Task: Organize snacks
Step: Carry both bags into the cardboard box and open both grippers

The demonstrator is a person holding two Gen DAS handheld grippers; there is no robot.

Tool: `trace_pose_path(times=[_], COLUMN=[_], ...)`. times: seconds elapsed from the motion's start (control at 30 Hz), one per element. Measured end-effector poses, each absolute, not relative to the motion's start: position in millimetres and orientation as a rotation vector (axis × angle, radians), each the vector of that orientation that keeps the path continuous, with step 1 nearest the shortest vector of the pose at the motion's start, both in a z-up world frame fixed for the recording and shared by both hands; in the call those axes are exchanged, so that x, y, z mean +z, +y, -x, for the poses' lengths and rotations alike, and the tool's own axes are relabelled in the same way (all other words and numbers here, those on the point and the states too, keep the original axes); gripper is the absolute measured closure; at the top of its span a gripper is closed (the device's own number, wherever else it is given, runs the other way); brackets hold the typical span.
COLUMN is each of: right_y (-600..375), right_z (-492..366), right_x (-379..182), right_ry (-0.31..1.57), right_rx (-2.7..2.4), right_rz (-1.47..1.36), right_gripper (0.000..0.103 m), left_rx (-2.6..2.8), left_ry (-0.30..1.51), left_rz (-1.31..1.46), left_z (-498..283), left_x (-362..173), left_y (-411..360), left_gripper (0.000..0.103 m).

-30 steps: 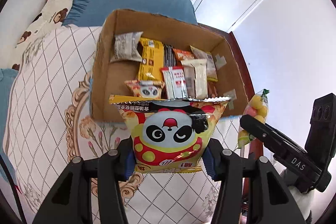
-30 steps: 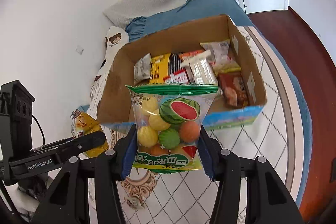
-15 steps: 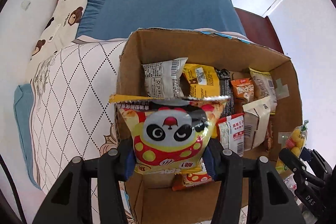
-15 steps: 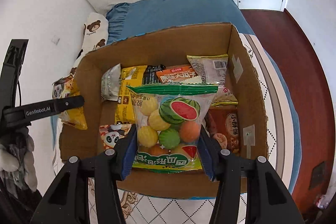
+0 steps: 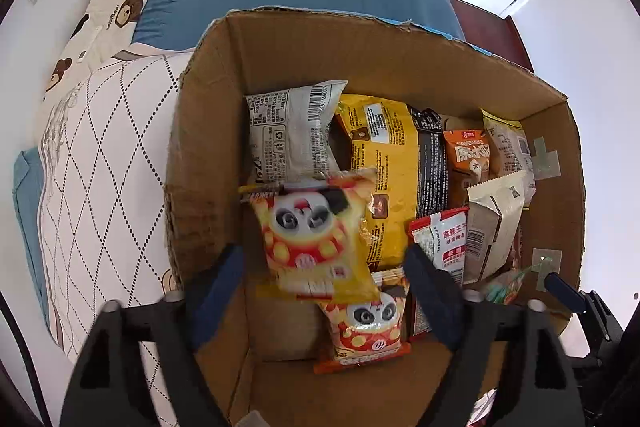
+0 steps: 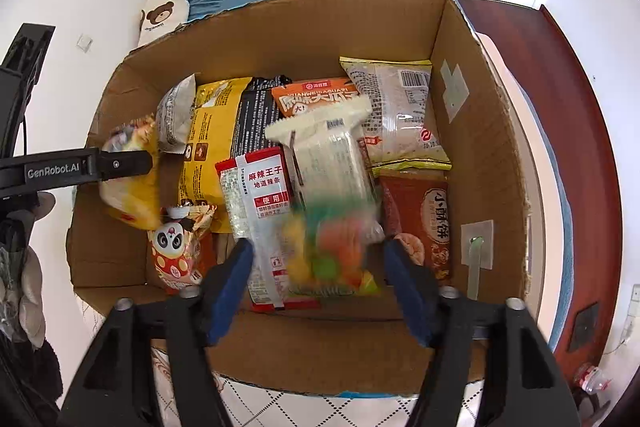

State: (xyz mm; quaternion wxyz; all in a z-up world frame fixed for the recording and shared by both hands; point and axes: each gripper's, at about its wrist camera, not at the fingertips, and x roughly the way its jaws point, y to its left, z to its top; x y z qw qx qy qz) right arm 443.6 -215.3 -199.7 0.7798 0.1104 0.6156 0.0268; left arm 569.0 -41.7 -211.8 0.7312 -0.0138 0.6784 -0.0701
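We hold both grippers over the open brown cardboard box [image 5: 280,67] so each packet drops among the snacks already there. Our left gripper [image 5: 324,267] has its blue pads spread wide, and the yellow-and-red panda snack bag [image 5: 312,239] sits tilted and blurred between them, apparently falling free. Our right gripper [image 6: 316,267] is equally wide; the clear bag of fruit-shaped candies [image 6: 332,251] is smeared with motion, so we judge it released too. Inside the box lie a second panda bag [image 5: 368,327], a yellow packet [image 5: 384,163], a red-and-white spicy strip packet [image 6: 256,199] and a grey-white pouch [image 5: 288,131].
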Motion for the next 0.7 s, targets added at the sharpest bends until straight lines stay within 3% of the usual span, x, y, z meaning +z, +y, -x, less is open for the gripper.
trace_pose_path(times=[0.07,0.7], right_y=[-215,-213], right_z=[-443,-394], right_x=[-197,-152], right_ry=[1.327,1.187], right_rx=[0.056,-0.046], right_rz=[-0.241,-0.153], right_gripper=[0.007,0.005], left_rx=[-0.151,-0.129], left_ry=[1.480,1.241], left_rz=[0.037,0.021], left_z=[-567,-469], left_x=[-208,-160], left_y=[-41,-33], left_gripper=[0.010,0.010])
